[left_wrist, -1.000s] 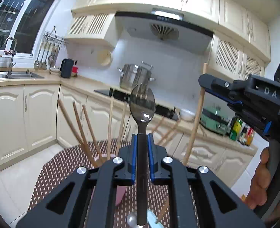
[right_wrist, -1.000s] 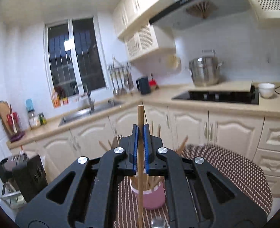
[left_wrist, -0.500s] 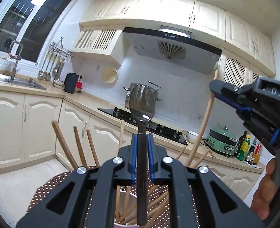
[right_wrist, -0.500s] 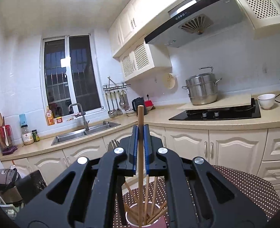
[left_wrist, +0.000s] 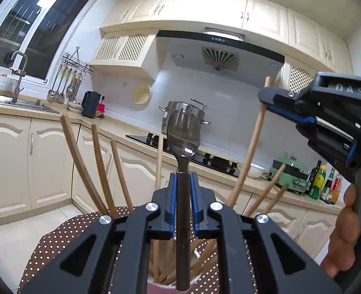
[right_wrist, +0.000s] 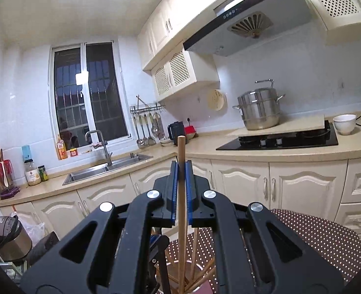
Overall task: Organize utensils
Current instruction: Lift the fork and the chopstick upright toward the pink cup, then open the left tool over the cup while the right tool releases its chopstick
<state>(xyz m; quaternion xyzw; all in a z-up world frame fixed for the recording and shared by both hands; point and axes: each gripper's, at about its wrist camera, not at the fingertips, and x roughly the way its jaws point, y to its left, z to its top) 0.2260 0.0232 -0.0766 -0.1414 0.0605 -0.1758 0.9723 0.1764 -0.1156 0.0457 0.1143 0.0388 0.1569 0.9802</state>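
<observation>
**A:** Where did we have things, biggest first?

**B:** The dotted table (left_wrist: 65, 230) filled the lower part of both views. On it stood the cup (left_wrist: 156, 286), low centre in the left view, with loose chopsticks (left_wrist: 82, 166) fanning out of it. Our left gripper (left_wrist: 183, 183) was clamped on the spork (left_wrist: 183, 137), which stood upright at frame centre with its handle end down in the cup's mouth. Our right gripper (right_wrist: 181, 171) pinched a single chopstick (right_wrist: 181, 152) at centre of its own view, the tip down among the others.

**A:** And how did we judge the handling?

**B:** The spork looked like polished metal: stiff, heavier than the wood, likely slick between the pads. We held it on the neck just under the bowl, which seemed a sound place, since the narrow handle gave the pads flat purchase. The chopstick we took for light, rigid and less slippery; we gripped it near its top end, so it could swing if knocked against the rim.
</observation>
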